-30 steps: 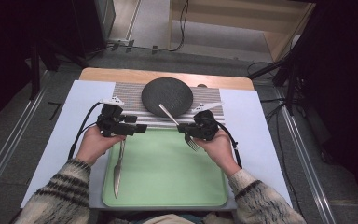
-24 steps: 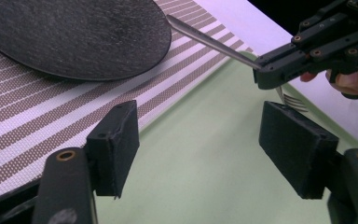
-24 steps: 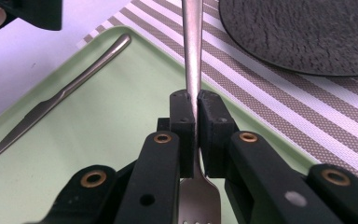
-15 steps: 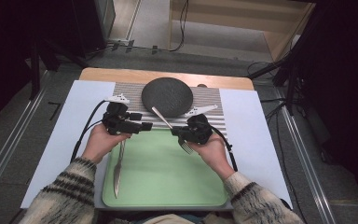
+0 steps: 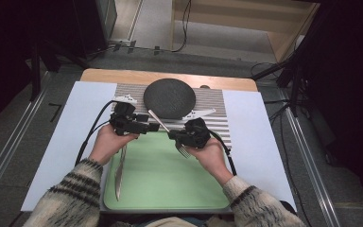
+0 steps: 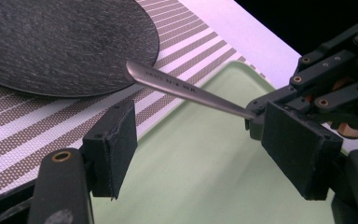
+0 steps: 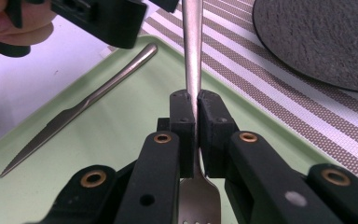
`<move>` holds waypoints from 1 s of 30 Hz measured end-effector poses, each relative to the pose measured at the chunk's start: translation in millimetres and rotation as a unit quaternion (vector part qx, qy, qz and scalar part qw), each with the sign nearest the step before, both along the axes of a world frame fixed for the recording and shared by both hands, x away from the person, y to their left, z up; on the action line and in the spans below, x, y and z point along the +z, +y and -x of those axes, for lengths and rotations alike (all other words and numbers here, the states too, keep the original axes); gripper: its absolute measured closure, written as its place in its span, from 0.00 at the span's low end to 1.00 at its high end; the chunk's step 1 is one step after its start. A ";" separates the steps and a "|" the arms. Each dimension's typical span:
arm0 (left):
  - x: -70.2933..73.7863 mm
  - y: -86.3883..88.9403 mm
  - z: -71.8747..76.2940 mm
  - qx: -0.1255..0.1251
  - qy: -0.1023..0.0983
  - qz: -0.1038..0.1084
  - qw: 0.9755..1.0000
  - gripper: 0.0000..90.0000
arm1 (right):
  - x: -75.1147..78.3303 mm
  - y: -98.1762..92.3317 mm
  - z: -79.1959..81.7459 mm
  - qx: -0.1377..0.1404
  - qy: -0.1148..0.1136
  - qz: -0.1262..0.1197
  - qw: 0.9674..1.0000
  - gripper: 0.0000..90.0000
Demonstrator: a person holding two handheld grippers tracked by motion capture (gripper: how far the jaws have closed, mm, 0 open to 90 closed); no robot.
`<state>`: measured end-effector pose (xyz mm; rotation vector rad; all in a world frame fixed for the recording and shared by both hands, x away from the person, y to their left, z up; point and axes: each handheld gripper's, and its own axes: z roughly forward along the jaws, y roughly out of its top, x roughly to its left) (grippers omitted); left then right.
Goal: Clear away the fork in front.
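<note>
Fingers: right gripper (image 7: 194, 122) clamped on the fork (image 7: 192, 56) – left gripper (image 6: 205, 154) spread wide, holding nothing.
Fork: above the green tray's (image 5: 170, 184) far edge, handle toward the dark round plate (image 5: 169, 97).
Knife (image 5: 120, 171): flat in the tray's left side.

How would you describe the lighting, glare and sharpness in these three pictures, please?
High view: the table is brightly lit, the surroundings fall into near black. Left gripper view: the fork handle shows a soft sheen, and the near jaws look slightly soft. Right gripper view: the knife on the green tray glints, while the nearest jaw parts blur.
</note>
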<state>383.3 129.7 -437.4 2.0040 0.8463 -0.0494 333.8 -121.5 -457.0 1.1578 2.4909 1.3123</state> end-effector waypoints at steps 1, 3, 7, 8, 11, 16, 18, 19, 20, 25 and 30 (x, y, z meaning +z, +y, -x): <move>-0.2 -0.4 -0.5 0.000 0.001 0.001 1.000 0.31 | 0.0 0.7 0.4 0.000 0.000 0.000 1.000 0.93; -0.7 -1.8 -1.4 0.001 0.005 0.002 1.000 0.31 | -0.3 1.8 0.8 0.001 -0.001 -0.002 1.000 0.93; -1.3 -4.2 -2.3 0.003 0.006 0.002 1.000 0.31 | -0.4 3.9 1.9 0.003 -0.004 -0.004 1.000 0.92; -1.4 -4.7 -2.6 0.003 0.007 0.003 1.000 0.31 | -0.4 4.3 2.1 0.002 -0.004 -0.005 1.000 0.93; -1.8 -5.8 -3.3 0.005 0.008 0.003 1.000 0.31 | -0.9 6.2 2.9 0.002 -0.005 -0.006 1.000 0.92; -3.6 -9.0 -4.6 0.013 0.010 -0.001 1.000 0.33 | -2.4 10.4 3.7 0.004 -0.008 -0.008 1.000 0.92; -4.2 -10.1 -5.5 0.016 0.014 0.006 1.000 0.35 | -2.6 12.8 3.9 0.002 -0.009 -0.013 1.000 0.92; -4.1 -10.2 -5.6 0.017 0.015 0.005 1.000 0.37 | -2.5 14.6 4.2 0.001 -0.013 -0.015 1.000 0.92; -4.1 -10.4 -5.7 0.017 0.017 0.006 1.000 0.38 | -2.4 15.2 4.4 0.002 -0.013 -0.016 1.000 0.93; -5.6 -10.6 -6.8 0.019 0.032 0.012 0.999 0.45 | -2.3 18.5 6.0 -0.001 -0.020 -0.019 1.000 0.92; -6.5 -11.1 -7.5 0.016 0.047 0.022 0.999 0.57 | -2.4 19.5 6.8 0.000 -0.021 -0.020 1.000 0.92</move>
